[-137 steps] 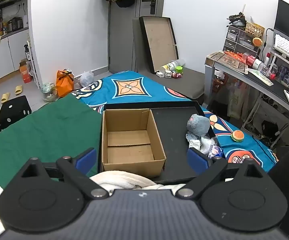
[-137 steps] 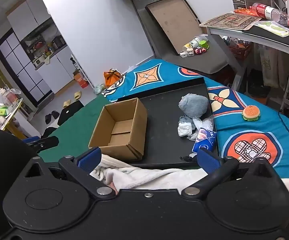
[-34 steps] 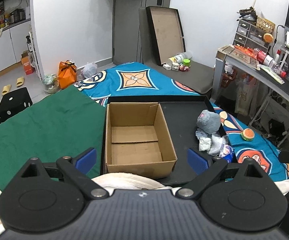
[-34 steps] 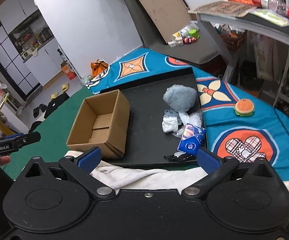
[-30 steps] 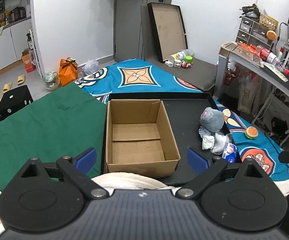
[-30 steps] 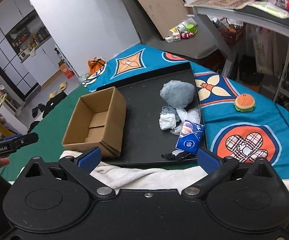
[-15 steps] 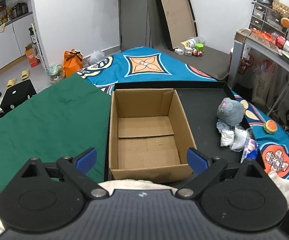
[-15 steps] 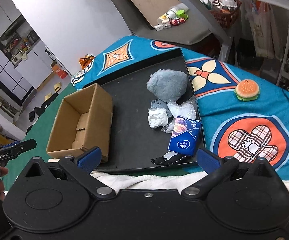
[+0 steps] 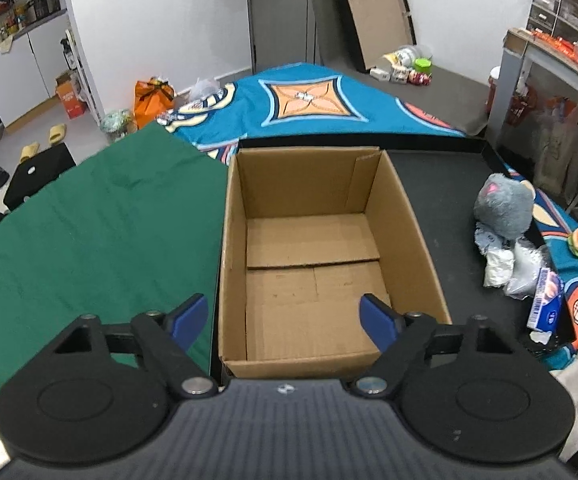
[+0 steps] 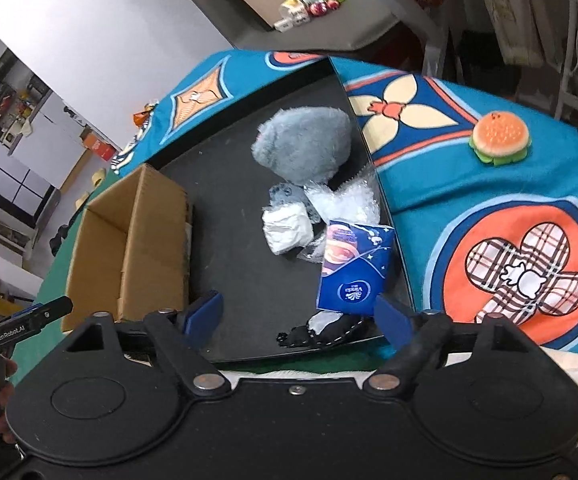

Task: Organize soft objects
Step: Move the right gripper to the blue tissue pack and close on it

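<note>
Both closing with nothing between their jaws, the left hand-held gripper [image 9: 284, 320] overhangs the cardboard box [image 9: 313, 248], whose long axis runs away from it, and the right hand-held gripper [image 10: 299, 314] the blue packet [image 10: 355, 268].

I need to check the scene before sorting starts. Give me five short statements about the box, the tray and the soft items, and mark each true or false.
1. The cardboard box is empty. True.
2. The grey plush toy lies inside the box. False: it lies on the black tray, beside the box.
3. The burger toy sits on the blue patterned blanket, off the tray. True.
4. The blue tissue pack lies on the green cloth. False: it is on the tray, near its right rim.
5. The right hand-held gripper holds the white bundle. False: its jaws are closing with nothing gripped between them.
</note>
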Tool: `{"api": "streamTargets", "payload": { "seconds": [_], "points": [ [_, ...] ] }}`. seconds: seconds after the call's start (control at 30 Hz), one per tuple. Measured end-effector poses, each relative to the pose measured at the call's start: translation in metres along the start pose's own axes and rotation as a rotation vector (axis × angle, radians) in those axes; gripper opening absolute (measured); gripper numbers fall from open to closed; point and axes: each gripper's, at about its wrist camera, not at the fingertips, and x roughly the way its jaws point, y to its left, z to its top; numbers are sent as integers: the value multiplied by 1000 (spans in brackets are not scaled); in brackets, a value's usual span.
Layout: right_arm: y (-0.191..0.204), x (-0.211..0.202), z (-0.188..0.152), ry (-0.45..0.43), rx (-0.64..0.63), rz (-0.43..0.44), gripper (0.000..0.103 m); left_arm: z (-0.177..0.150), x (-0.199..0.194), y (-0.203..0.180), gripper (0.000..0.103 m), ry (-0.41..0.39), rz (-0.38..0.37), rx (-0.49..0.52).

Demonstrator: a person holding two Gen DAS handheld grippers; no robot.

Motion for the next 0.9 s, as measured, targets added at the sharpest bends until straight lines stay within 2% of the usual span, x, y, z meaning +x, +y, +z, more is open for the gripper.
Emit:
{"api": "streamTargets", "payload": {
  "seconds": [0.13, 0.27, 0.37, 0.5, 0.63, 0.7, 0.8, 0.9],
  "points": [
    [-10, 14, 2, 25, 41, -11, 78, 0, 14, 0, 69, 28, 14, -4],
    [-16, 29, 5, 52, 63, -17, 78, 1, 24, 1, 67, 33, 50, 6],
    [-19, 40, 5, 69, 67, -28, 78, 3, 29, 5, 57, 49, 47, -7],
    [-23, 52, 7, 88, 76, -39, 78, 3, 34, 9, 53, 58, 63, -2],
    [-27, 62, 8, 105, 85, -49, 77, 4, 41, 12, 40, 86, 67, -11],
    [-28, 67, 9, 110, 89, -55, 77, 5, 40, 13, 31, 69, 80, -13],
    [-32, 71, 12, 106, 97, -59, 68, 5, 42, 14, 23, 70, 96, -12],
    [-33, 75, 14, 107, 97, -68, 52, 7, 45, 16, 13, 74, 94, -27]
  ]
}}
